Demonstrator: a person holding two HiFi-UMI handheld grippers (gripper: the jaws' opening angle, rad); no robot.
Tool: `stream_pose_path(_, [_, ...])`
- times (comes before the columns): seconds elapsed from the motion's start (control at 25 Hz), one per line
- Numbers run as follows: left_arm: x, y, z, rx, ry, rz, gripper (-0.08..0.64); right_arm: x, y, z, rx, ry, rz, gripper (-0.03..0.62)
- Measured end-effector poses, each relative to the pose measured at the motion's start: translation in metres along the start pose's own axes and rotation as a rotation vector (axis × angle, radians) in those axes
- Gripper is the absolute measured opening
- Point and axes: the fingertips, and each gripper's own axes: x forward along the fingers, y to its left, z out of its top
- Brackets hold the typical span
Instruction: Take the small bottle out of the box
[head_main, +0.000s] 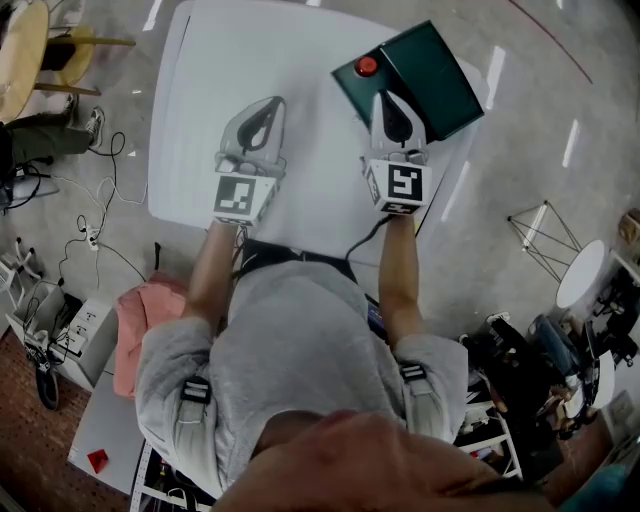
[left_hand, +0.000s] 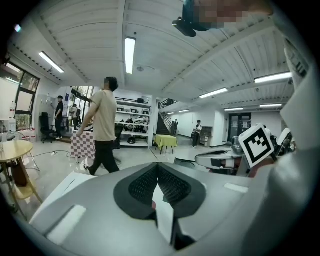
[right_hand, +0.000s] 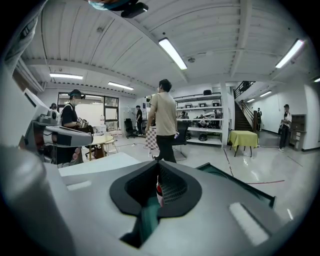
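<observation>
The bottle (head_main: 366, 66) shows in the head view as a round red cap in the upper middle of the frame. It sits in the near-left corner of the dark green box (head_main: 352, 90), and the box's open lid (head_main: 430, 65) spreads toward the upper right. Only the cap faces the camera, so the bottle probably stands upright with its long axis vertical. The right gripper (head_main: 385, 100) is just below and slightly right of the cap, with its tips pointing up the frame at the box's near edge. In the right gripper view its jaws are pressed together with nothing between them, and a thin red-over-white sliver of the bottle (right_hand: 159, 190) shows through the slit just beyond them. The bottle therefore lies straight ahead and a little lower. The left gripper (head_main: 272, 105) is well to the left over the bare white table (head_main: 200, 120), and its jaws are also closed on nothing. The right gripper is clearly the nearer one. It would need to spread its jaws and come down around the cap from the near side.
</observation>
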Motion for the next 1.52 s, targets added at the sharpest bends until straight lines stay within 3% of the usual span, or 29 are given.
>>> stream_pose_path(0.12, [0.000, 0.000, -0.003, -0.004, 0.009, 0.000, 0.011, 0.008, -0.004, 0.000, -0.005, 0.006, 0.001, 0.006])
stream_pose_path(0.2, [0.000, 0.001, -0.005, -0.008, 0.017, 0.006, 0.011, 0.015, -0.006, -0.001, -0.003, 0.021, 0.014, 0.063])
stream_pose_path(0.64, [0.004, 0.015, -0.020, -0.015, 0.062, 0.051, 0.011, 0.051, -0.014, -0.027, -0.018, 0.115, 0.041, 0.159])
stream_pose_path(1.04, [0.002, 0.025, -0.033, -0.034, 0.097, 0.092, 0.011, 0.068, -0.012, -0.046, -0.020, 0.178, 0.044, 0.161])
stream_pose_path(1.52, [0.001, 0.029, -0.037, -0.040, 0.104, 0.110, 0.011, 0.075, -0.015, -0.048, -0.013, 0.180, 0.033, 0.135])
